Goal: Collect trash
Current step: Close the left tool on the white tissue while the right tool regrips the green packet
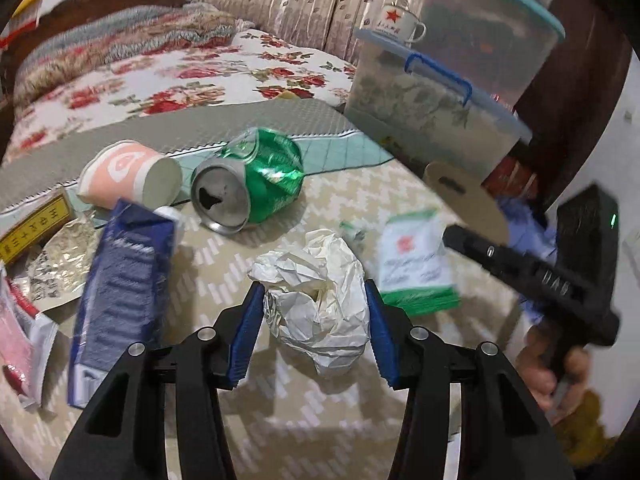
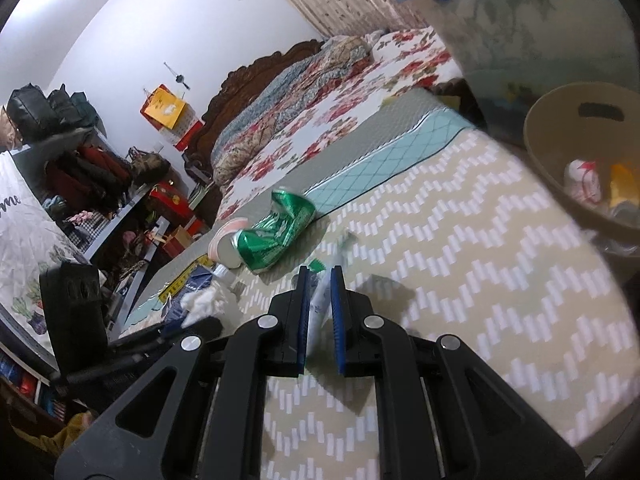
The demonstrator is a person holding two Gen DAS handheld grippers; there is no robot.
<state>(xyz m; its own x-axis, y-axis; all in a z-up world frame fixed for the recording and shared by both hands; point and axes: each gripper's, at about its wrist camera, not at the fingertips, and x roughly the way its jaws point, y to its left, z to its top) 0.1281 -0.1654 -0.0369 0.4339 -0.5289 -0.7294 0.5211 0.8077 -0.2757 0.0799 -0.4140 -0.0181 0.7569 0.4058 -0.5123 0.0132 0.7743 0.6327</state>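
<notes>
My left gripper point(image 1: 314, 300) is open, its blue pads on either side of a crumpled white paper ball point(image 1: 320, 300) on the zigzag tablecloth point(image 1: 360, 392). Beyond lie a crushed green can point(image 1: 256, 180), a pink paper cup point(image 1: 128, 178) on its side and a blue carton point(image 1: 120, 296). My right gripper point(image 2: 320, 292) is shut on a white and green packet point(image 2: 322, 300), held on edge above the cloth. In the left wrist view the packet point(image 1: 416, 264) hangs blurred at the right. A beige bin point(image 2: 560, 148) with trash inside stands at the right.
A yellow box point(image 1: 32, 228), a foil wrapper point(image 1: 60, 264) and a pink packet point(image 1: 16, 336) lie at the left. Clear plastic storage boxes point(image 1: 432, 108) with a mug point(image 1: 400, 24) on top stand behind the bin. A flowered bed point(image 1: 180, 76) lies beyond the table.
</notes>
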